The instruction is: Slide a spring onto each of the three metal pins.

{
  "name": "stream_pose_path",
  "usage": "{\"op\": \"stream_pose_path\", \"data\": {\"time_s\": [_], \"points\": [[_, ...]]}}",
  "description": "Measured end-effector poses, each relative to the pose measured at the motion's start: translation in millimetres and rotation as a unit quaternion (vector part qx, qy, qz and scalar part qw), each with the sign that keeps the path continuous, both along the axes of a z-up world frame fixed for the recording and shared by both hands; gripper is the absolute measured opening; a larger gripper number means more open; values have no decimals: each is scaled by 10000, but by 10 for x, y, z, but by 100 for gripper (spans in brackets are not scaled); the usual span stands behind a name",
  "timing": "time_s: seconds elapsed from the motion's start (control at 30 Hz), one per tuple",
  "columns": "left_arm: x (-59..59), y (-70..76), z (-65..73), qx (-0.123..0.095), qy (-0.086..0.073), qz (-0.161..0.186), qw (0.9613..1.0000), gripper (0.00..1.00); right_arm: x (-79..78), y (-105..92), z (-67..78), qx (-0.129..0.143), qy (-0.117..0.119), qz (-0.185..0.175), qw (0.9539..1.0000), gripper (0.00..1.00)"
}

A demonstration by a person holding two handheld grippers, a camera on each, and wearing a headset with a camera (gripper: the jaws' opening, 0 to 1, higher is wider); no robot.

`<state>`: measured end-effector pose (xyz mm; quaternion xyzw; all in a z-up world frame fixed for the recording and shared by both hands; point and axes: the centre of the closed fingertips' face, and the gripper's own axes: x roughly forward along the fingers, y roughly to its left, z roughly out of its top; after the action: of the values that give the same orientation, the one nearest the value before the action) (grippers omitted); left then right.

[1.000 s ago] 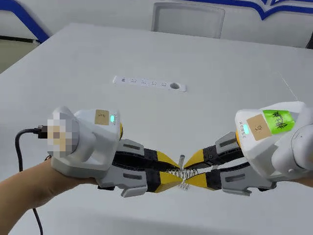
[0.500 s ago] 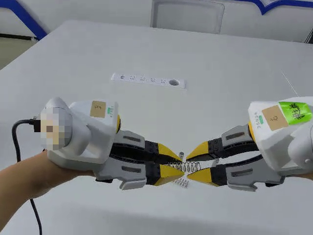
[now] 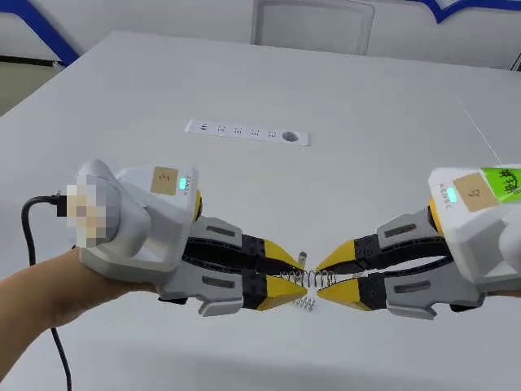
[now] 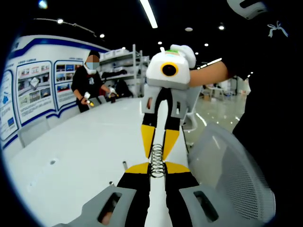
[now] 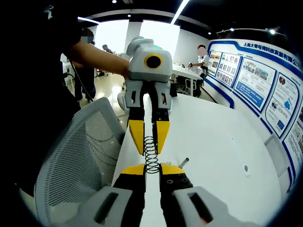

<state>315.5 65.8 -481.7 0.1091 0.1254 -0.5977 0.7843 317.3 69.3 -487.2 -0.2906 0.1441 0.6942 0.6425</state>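
One spring (image 3: 310, 279), ends pinched in left gripper (image 3: 295, 285) and right gripper (image 3: 320, 283) fingers, head view: loose spring (image 3: 304, 303), pin (image 3: 302, 260).

This is an office-like exhibition hall or lab space: a long white meeting table (image 3: 366, 122) with a white power strip (image 3: 247, 132) on its top, grey mesh office chairs (image 5: 80, 151) drawn up to it, blue-framed wall display boards (image 5: 265, 80) covered with photos and text, storage shelving (image 4: 128, 61) at the back, strip lights (image 4: 149, 13) on a dark ceiling, a glossy floor (image 4: 213, 106), and a person (image 4: 87, 87) standing further back
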Motion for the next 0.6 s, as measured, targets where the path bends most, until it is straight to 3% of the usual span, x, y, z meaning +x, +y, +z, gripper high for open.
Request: {"op": "stream_pose_path", "data": {"time_s": [0.23, 0.6], "points": [[24, 40, -15, 76, -33, 61, 9999, 10, -29, 92, 142, 262, 156, 20, 9995, 11], [58, 40, -108, 228, -70, 114, 9996, 10, -71, 235, 232, 534, 371, 39, 9979, 11]]}}
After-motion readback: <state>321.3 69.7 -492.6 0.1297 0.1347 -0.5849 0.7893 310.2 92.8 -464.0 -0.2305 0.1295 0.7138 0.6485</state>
